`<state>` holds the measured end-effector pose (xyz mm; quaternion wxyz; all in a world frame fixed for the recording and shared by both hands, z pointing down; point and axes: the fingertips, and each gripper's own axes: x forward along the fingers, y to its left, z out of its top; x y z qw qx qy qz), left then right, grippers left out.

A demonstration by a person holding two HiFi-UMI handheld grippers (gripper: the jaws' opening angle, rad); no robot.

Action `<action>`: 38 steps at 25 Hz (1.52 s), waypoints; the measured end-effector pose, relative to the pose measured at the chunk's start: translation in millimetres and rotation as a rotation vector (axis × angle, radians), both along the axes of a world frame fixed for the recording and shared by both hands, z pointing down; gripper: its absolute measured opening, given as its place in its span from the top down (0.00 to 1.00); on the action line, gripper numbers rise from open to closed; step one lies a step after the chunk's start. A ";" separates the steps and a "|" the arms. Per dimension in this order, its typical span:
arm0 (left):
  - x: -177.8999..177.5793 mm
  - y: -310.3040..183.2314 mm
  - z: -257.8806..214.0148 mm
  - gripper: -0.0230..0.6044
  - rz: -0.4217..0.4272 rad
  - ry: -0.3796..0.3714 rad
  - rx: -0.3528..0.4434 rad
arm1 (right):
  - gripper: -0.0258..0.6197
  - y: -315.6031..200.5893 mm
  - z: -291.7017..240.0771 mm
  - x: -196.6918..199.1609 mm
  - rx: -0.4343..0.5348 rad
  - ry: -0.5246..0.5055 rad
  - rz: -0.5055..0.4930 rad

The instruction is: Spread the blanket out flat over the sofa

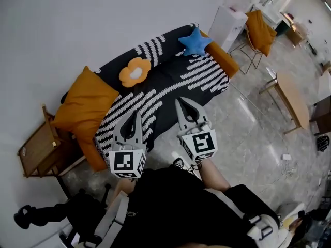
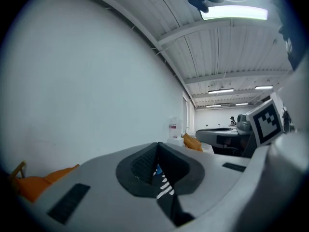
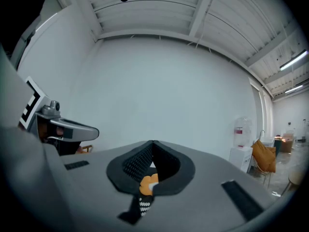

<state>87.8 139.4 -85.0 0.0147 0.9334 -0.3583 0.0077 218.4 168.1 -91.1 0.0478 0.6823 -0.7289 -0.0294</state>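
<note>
The black blanket with white stripes (image 1: 170, 81) lies over the seat and back of the sofa, whose orange arm (image 1: 223, 58) shows at the right end. My left gripper (image 1: 135, 111) and right gripper (image 1: 181, 100) hover side by side in front of the sofa's near edge, both shut with nothing between the jaws. In the left gripper view the closed tips of the left gripper (image 2: 157, 144) point level at the white wall; a bit of striped blanket (image 2: 164, 187) shows through the gap below. The right gripper (image 3: 152, 141) looks the same, with the flower cushion (image 3: 147, 183) seen below.
A big orange pillow (image 1: 85, 105) leans at the sofa's left end, with a flower cushion (image 1: 135, 72) and a blue star cushion (image 1: 194, 42) on the backrest. A wooden rack (image 1: 41, 149) stands left. A white dispenser (image 1: 227, 22), a chair (image 1: 258, 32) and a wooden table (image 1: 292, 99) stand right.
</note>
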 end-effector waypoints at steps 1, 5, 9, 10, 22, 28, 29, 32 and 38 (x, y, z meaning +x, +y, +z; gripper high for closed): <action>-0.6 0.8 1.1 0.93 0.000 0.008 -0.009 | 0.95 0.7 0.3 1.4 0.003 -0.003 0.005; 2.1 -3.5 4.1 0.93 0.000 -0.015 -0.007 | 0.95 -1.9 4.8 4.2 -0.011 -0.009 0.011; 0.8 -3.5 2.3 0.93 -0.006 -0.013 -0.002 | 0.95 0.9 5.7 3.5 -0.012 -0.008 0.007; 1.2 -2.3 2.1 0.93 -0.006 -0.009 -0.002 | 0.95 2.4 5.9 3.7 -0.012 -0.009 0.007; 6.4 6.5 -3.2 0.93 -0.004 0.012 -0.005 | 0.95 13.0 -5.4 -4.0 0.015 0.000 -0.020; 8.7 1.2 -4.8 0.93 -0.006 0.013 0.012 | 0.95 8.4 -4.7 -1.3 0.020 0.005 -0.017; 8.9 1.2 -4.8 0.93 -0.006 0.014 0.013 | 0.95 8.3 -4.7 -0.9 0.022 0.005 -0.017; 8.2 1.6 -4.5 0.93 -0.009 0.014 0.006 | 0.95 8.4 -6.0 -2.2 0.021 0.006 -0.018; 10.8 7.3 -5.1 0.93 0.009 0.024 -0.004 | 0.95 13.3 -3.1 -0.1 0.009 -0.004 -0.014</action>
